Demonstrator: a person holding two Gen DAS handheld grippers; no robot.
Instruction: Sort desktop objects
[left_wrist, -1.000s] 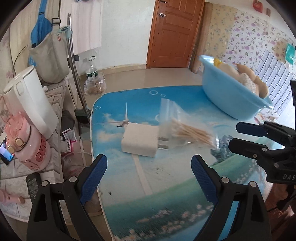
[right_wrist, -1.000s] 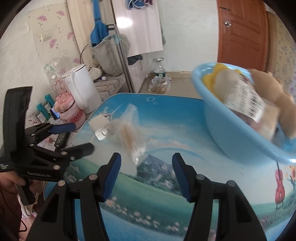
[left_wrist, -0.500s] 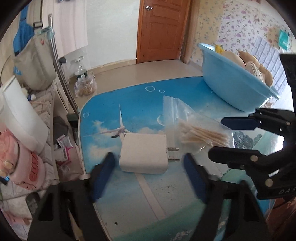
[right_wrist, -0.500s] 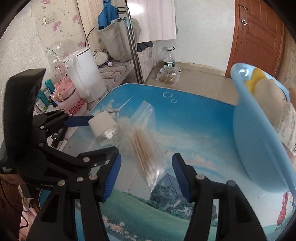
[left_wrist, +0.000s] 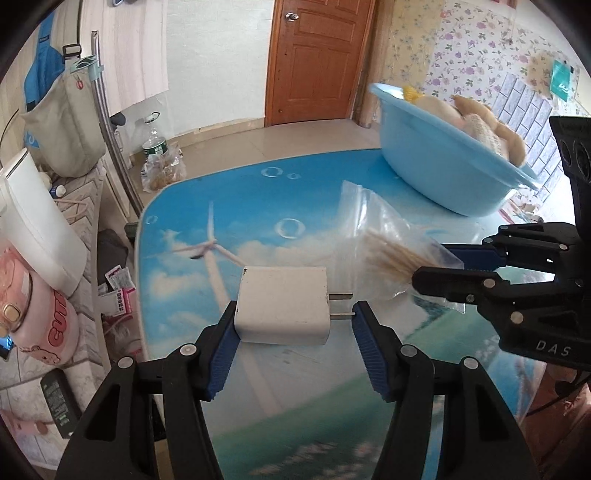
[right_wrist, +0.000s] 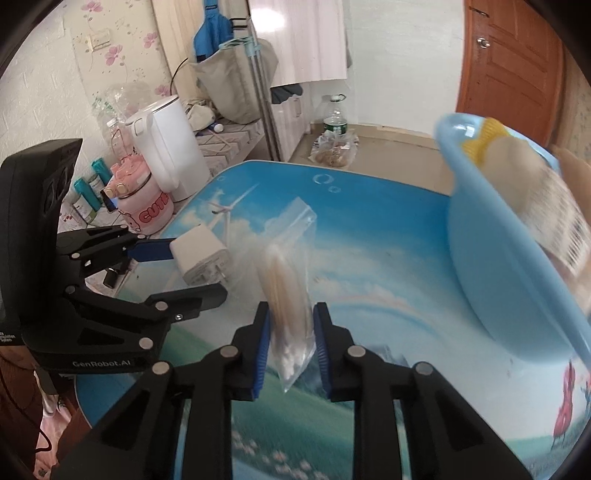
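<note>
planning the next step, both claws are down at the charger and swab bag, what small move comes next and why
Probably finish closing the left claw on the charger: its jaws are closing but the right pad still shows a gap, while the right claw already pinches the swab bag.

Left wrist cam sits just behind the left gripper (left_wrist: 293, 325), close to the table (left_wrist: 258, 206), pitched steeply down and facing the wooden door (left_wrist: 317, 59); the right gripper (left_wrist: 432, 266) enters at its right edge. Right wrist cam sits likewise behind the right gripper (right_wrist: 290, 332), same steep pitch, facing the white kettle (right_wrist: 166, 144) and a curtain, with the left gripper (right_wrist: 184, 273) at its left edge. Shared: white charger (left_wrist: 282, 306) (right_wrist: 201, 254), bag of cotton swabs (left_wrist: 384, 243) (right_wrist: 290, 291), blue basin (left_wrist: 439, 166) (right_wrist: 491, 266), tabletop (right_wrist: 376, 236), door.
</note>
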